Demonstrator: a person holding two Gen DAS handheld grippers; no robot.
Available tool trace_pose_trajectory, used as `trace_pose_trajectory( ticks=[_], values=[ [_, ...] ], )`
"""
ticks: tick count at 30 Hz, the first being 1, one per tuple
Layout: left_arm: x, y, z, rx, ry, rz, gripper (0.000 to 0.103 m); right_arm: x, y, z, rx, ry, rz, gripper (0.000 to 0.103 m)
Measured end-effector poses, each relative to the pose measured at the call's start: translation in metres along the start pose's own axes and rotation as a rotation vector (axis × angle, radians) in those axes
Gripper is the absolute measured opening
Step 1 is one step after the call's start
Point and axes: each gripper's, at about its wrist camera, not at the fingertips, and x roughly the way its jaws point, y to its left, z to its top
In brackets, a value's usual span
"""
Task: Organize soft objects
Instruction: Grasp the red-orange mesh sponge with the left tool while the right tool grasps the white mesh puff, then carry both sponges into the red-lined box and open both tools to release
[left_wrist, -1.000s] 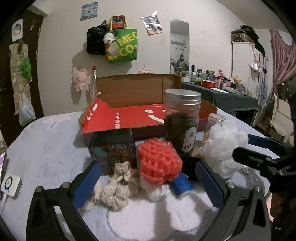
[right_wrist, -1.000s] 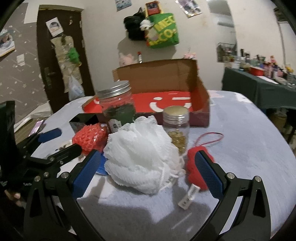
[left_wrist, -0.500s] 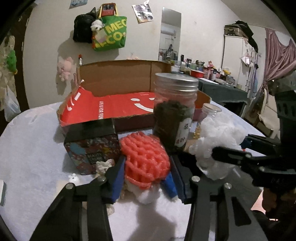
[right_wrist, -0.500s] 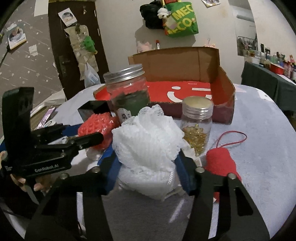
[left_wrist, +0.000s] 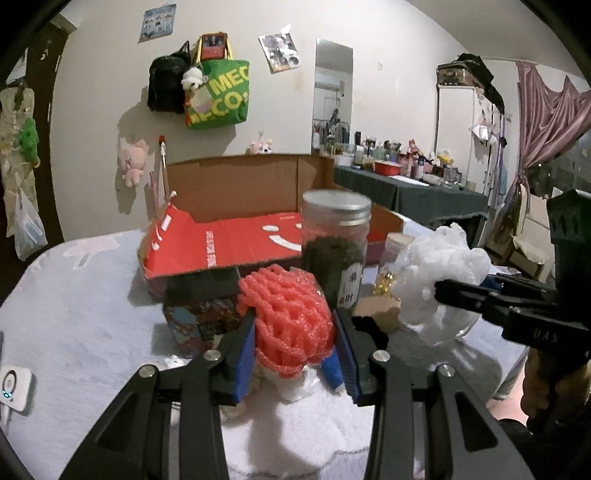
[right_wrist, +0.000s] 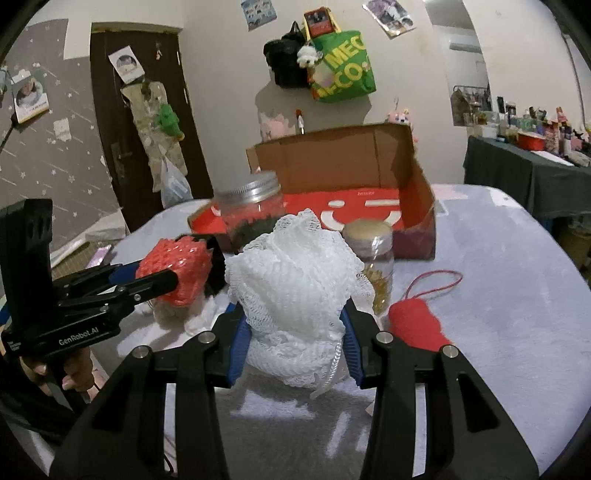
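My left gripper (left_wrist: 293, 343) is shut on a red-orange mesh sponge (left_wrist: 288, 317) and holds it a little above the table; it also shows in the right wrist view (right_wrist: 173, 271). My right gripper (right_wrist: 293, 332) is shut on a white mesh bath puff (right_wrist: 291, 291), also lifted; the puff shows in the left wrist view (left_wrist: 439, 273). A red knitted pouch (right_wrist: 415, 326) with a cord lies on the table to the right. An open cardboard box (right_wrist: 354, 173) with a red inside stands behind.
A tall jar with a metal lid (left_wrist: 334, 243) and a small jar of yellow capsules (right_wrist: 373, 262) stand in front of the box. A dark patterned small box (left_wrist: 199, 314) sits at the left. A white device (left_wrist: 13, 386) lies near the table's left edge.
Both grippers went from open around their objects to shut on them. The red sponge and the white puff have been lifted slightly off the table.
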Motion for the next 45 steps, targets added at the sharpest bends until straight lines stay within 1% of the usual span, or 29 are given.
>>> trace_pose_trajectory(
  ticks=[7, 12, 18, 20, 21, 24, 30, 34, 38, 41, 45],
  values=[
    [-0.020, 0.006, 0.021, 0.022, -0.049, 0.002, 0.042, -0.022, 0.003, 0.021, -0.036, -0.056, -0.011, 0.041],
    [-0.021, 0.012, 0.040, 0.061, -0.073, -0.005, 0.042, -0.030, 0.000, 0.045, -0.071, -0.095, -0.019, 0.041],
    [-0.012, 0.018, 0.065, 0.117, -0.071, -0.022, 0.042, -0.023, -0.003, 0.081, -0.147, -0.109, -0.042, 0.041],
    [-0.004, 0.022, 0.075, 0.130, -0.050, -0.050, 0.042, -0.018, -0.005, 0.092, -0.167, -0.101, -0.042, 0.041],
    [0.000, 0.024, 0.077, 0.137, -0.042, -0.052, 0.042, -0.014, -0.006, 0.098, -0.176, -0.097, -0.041, 0.041],
    [0.015, 0.030, 0.090, 0.168, -0.020, -0.050, 0.042, 0.000, -0.010, 0.119, -0.200, -0.071, -0.034, 0.041],
    [0.052, 0.043, 0.121, 0.229, 0.046, -0.062, 0.042, 0.047, -0.020, 0.161, -0.235, 0.021, -0.027, 0.041],
    [0.083, 0.055, 0.138, 0.237, 0.095, -0.058, 0.042, 0.095, -0.032, 0.187, -0.217, 0.114, -0.029, 0.041],
    [0.119, 0.067, 0.153, 0.231, 0.154, -0.061, 0.042, 0.142, -0.040, 0.201, -0.199, 0.194, -0.040, 0.041],
    [0.148, 0.072, 0.160, 0.231, 0.208, -0.087, 0.042, 0.174, -0.043, 0.207, -0.196, 0.254, -0.042, 0.041],
    [0.185, 0.076, 0.162, 0.243, 0.263, -0.080, 0.043, 0.219, -0.045, 0.210, -0.219, 0.331, -0.076, 0.041]
  ],
)
